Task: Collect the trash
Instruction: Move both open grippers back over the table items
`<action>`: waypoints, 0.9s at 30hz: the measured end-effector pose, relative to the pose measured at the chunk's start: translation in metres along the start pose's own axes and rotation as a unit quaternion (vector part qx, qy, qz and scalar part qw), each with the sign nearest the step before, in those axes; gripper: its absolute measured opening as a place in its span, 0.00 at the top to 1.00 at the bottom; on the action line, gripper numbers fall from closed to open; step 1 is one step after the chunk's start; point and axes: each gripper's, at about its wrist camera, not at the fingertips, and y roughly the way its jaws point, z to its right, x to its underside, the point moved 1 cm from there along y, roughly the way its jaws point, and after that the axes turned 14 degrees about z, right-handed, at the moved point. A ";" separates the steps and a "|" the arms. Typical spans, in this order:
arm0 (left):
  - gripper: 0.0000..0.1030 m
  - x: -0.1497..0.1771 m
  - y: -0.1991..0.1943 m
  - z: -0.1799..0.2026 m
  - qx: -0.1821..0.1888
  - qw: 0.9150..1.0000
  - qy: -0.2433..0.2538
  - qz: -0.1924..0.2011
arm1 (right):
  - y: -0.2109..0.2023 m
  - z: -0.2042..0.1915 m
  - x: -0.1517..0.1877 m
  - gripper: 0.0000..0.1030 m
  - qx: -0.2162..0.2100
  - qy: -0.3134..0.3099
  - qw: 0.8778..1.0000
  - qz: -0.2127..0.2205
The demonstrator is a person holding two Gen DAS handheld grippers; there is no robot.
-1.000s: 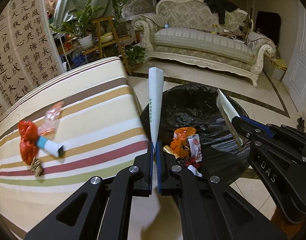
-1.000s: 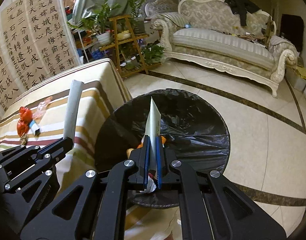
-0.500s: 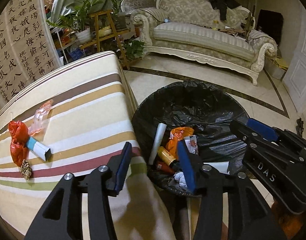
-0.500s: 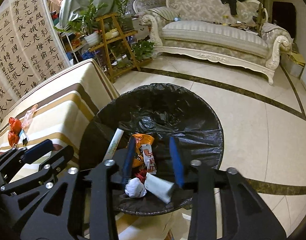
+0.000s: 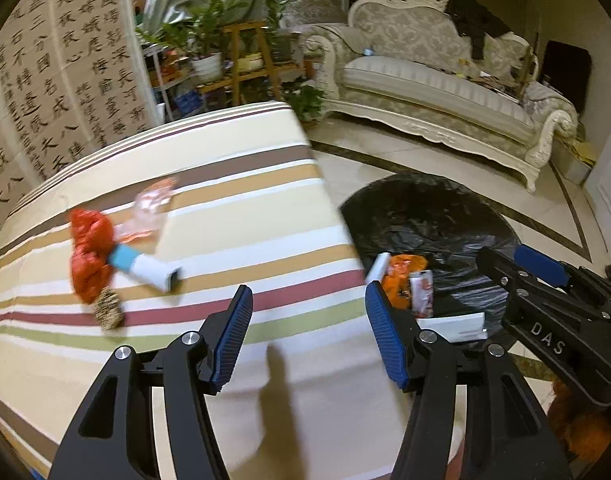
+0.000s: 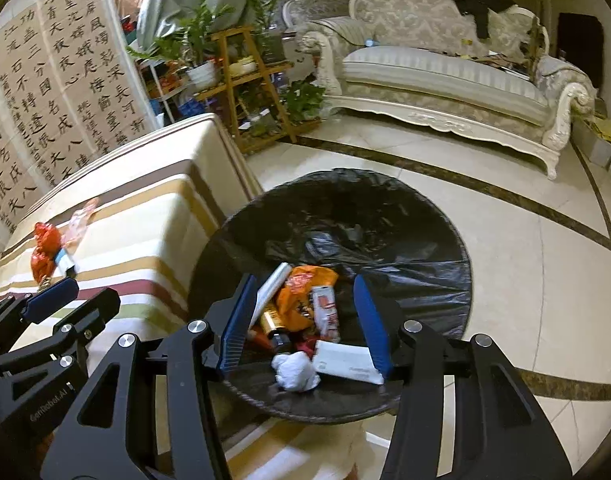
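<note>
A bin lined with a black bag [image 6: 385, 216] stands on the floor beside the striped table [image 5: 233, 208]. It holds several pieces of trash: an orange wrapper [image 6: 305, 284], white boxes [image 6: 345, 362] and a crumpled tissue [image 6: 295, 370]. My right gripper [image 6: 305, 320] is open and empty above the bin. My left gripper [image 5: 307, 332] is open and empty over the table's right edge. On the table lie a red wrapper [image 5: 90, 252], a clear wrapper [image 5: 151, 210], a blue-and-white box [image 5: 145, 266] and a small brown piece [image 5: 108, 312].
A cream sofa [image 5: 445, 92] stands at the back on the tiled floor. A wooden plant stand [image 5: 245, 60] and a calligraphy screen [image 5: 57, 88] lie behind the table. The right gripper shows at the right of the left wrist view [image 5: 545, 300].
Both grippers have opened and dropped their folded papers into the bin. The left gripper has swung left towards the table.
</note>
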 end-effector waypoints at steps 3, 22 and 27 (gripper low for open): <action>0.44 0.003 -0.006 -0.017 -0.016 1.000 -0.011 0.001 | -0.001 -0.013 0.000 0.52 -0.014 -0.007 1.000 -0.001; 0.44 0.023 -0.016 -0.106 -0.103 0.992 -0.071 -0.011 | 0.002 -0.098 0.004 0.51 -0.083 -0.066 0.994 -0.017; 0.47 0.022 -0.005 -0.113 -0.101 0.992 -0.073 -0.022 | 0.005 -0.108 0.002 0.50 -0.090 -0.073 0.993 -0.020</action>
